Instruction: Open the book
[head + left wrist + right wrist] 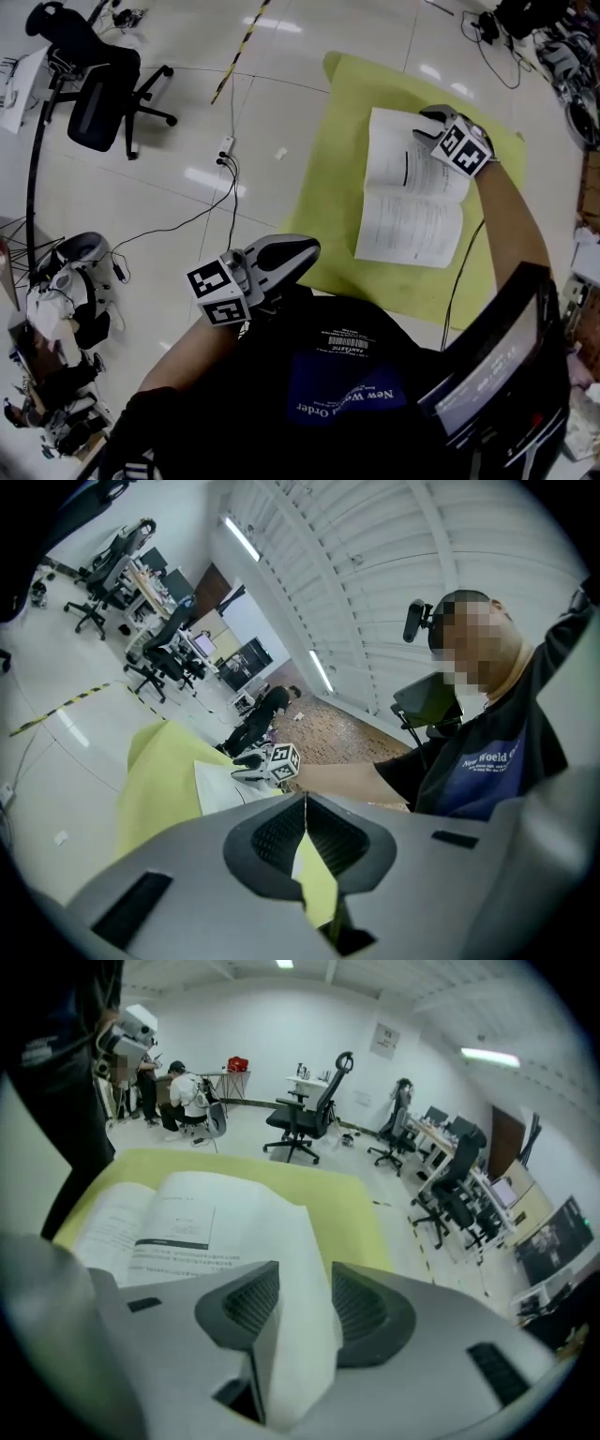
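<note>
An open book (412, 192) lies with white printed pages up on a yellow-green mat (337, 94) on the floor. My right gripper (429, 127) is at the book's far right corner, pointing steeply down. In the right gripper view its jaws (305, 1279) stand apart, and a curled white page (300, 1335) passes loosely between them; the printed pages (169, 1232) spread out to the left. My left gripper (305, 253) hangs close to the person's body at the mat's near edge, away from the book. Its jaws (305, 803) are shut with nothing between them.
A black office chair (103, 94) stands at the far left, and cables (225, 159) run over the white floor beside the mat. A screen on a stand (497, 366) is at the near right. Equipment (66, 281) lies at the left edge. More chairs (305, 1119) stand beyond the mat.
</note>
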The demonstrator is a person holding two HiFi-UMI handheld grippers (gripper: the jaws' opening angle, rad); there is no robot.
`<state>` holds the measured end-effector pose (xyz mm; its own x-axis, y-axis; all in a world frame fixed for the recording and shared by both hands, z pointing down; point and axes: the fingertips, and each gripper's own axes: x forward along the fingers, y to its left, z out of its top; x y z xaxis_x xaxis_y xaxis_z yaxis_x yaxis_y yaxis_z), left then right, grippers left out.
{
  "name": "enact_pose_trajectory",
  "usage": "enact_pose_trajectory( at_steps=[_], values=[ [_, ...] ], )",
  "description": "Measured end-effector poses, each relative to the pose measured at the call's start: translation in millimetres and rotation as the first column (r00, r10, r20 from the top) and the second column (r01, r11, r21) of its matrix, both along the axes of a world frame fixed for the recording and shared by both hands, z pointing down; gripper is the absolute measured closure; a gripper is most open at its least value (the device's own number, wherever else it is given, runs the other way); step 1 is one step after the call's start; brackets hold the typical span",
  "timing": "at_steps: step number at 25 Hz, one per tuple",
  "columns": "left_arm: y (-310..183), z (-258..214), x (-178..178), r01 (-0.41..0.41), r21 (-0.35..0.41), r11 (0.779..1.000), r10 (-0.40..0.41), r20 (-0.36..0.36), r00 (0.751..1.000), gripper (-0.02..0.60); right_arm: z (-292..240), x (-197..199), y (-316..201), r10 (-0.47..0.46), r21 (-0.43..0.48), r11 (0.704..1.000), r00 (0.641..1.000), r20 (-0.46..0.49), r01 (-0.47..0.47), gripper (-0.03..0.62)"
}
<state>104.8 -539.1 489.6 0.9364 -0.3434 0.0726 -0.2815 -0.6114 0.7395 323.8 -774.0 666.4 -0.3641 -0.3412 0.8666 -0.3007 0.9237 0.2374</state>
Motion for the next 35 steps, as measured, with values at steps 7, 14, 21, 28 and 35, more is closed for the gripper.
enact_pose_trajectory(
  at_steps=[7,14,21,28,35],
  values=[
    [4,1,16,-0.032,-0.003,0.999,0.032,-0.006,0.999,0.571,-2,-3,8,0.098,0.076,0.992,0.993,0.073,-0.103,0.445],
    [8,-10,22,-0.041,0.039,0.998,0.042,-0.017,0.999,0.571,-114,4,37,0.238,0.126,0.934,0.845,0.479,-0.335,0.445],
    [7,-58,18,-0.036,0.186,0.982,0.042,-0.025,0.999,0.571,-228,21,177,0.339,-0.045,0.868,0.525,0.78,-0.494,0.447],
    [15,-119,38,-0.054,0.348,0.936,0.062,-0.011,0.998,0.571,-275,32,281,0.346,-0.02,0.818,0.463,0.816,-0.575,0.586],
    [36,-131,59,-0.033,0.371,0.928,0.036,0.0,0.999,0.571,-273,54,341,0.415,-0.187,0.762,0.245,0.876,-0.62,0.606]
  ],
)
